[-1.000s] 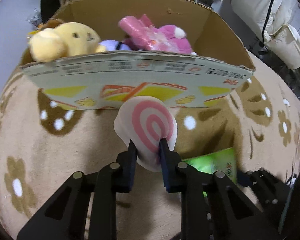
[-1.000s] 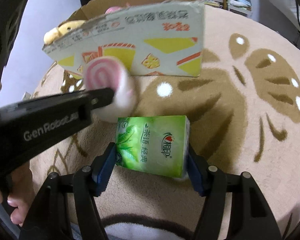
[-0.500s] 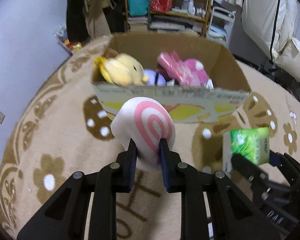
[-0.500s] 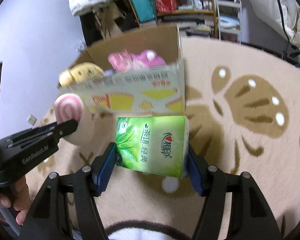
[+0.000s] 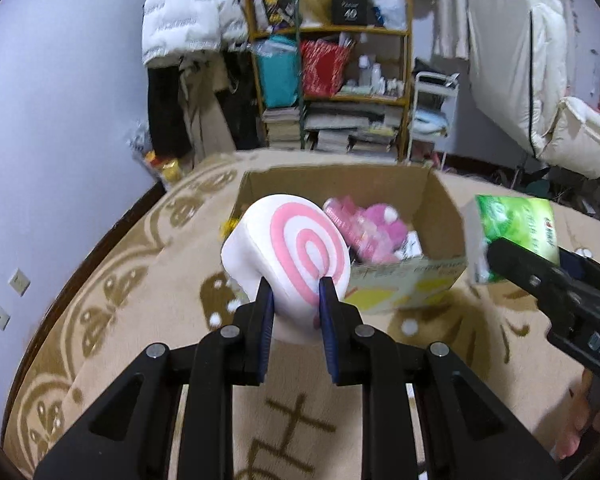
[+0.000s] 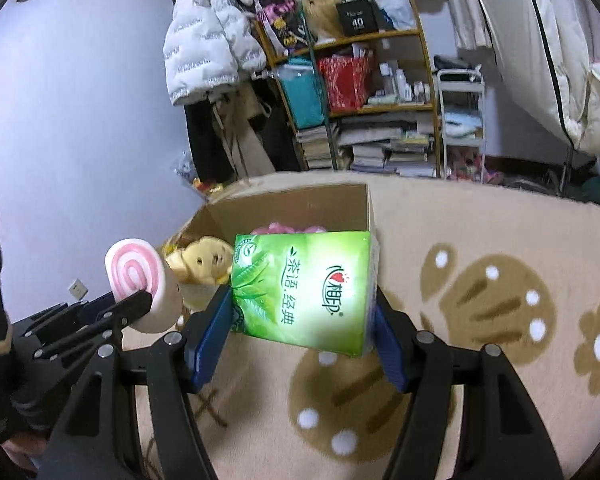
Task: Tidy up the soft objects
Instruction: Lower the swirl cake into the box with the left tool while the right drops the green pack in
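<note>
My left gripper (image 5: 296,300) is shut on a white plush roll with a pink spiral (image 5: 290,246) and holds it in the air before the open cardboard box (image 5: 440,196). The roll also shows in the right wrist view (image 6: 140,276). My right gripper (image 6: 304,320) is shut on a green tissue pack (image 6: 304,288), raised above the carpet beside the box (image 6: 300,204); the pack shows at the right of the left wrist view (image 5: 516,232). A pink plush (image 5: 364,228) and a yellow plush (image 6: 200,260) lie in the box.
The box stands on a beige carpet with brown flower and paw patterns (image 6: 480,280). Behind it stands a cluttered wooden shelf (image 5: 340,80) with books, hanging coats (image 5: 188,20) at the left, and white bedding (image 5: 540,80) at the right.
Both grippers have risen well above the carpet with their loads. The box now lies lower and farther in both views, and the room behind has come into sight.
</note>
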